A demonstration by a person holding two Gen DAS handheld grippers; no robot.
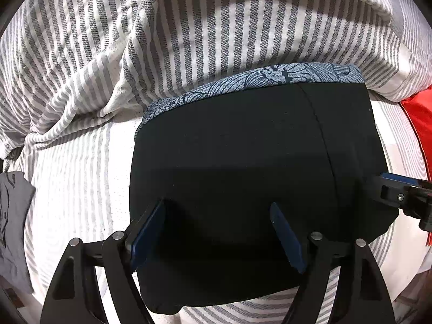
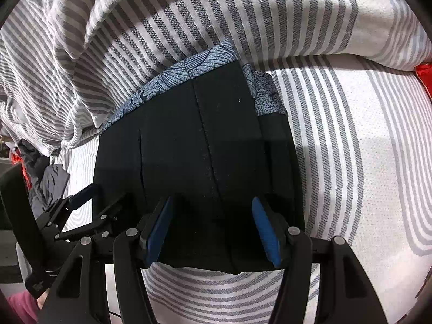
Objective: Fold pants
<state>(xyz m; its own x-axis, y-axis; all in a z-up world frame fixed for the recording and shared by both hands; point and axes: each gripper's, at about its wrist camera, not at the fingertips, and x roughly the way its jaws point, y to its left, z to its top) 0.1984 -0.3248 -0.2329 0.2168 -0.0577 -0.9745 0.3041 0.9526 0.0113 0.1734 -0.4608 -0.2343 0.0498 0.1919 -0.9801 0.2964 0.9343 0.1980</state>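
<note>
The black pants (image 1: 243, 156) lie folded into a compact rectangle on the striped bed, with a blue patterned band (image 1: 270, 77) along the far edge. They also show in the right wrist view (image 2: 189, 140). My left gripper (image 1: 218, 210) is open, its blue pads spread just over the near left part of the pants. My right gripper (image 2: 212, 208) is open over the near right part, holding nothing. The right gripper's tip (image 1: 397, 189) shows at the right edge of the left wrist view; the left gripper (image 2: 81, 205) shows at the left of the right wrist view.
A bunched grey-and-white striped blanket (image 1: 135, 40) lies behind the pants on the white striped mattress (image 2: 364, 162). A grey garment (image 1: 13, 216) lies at the far left. Something red (image 1: 418, 118) sits at the right edge.
</note>
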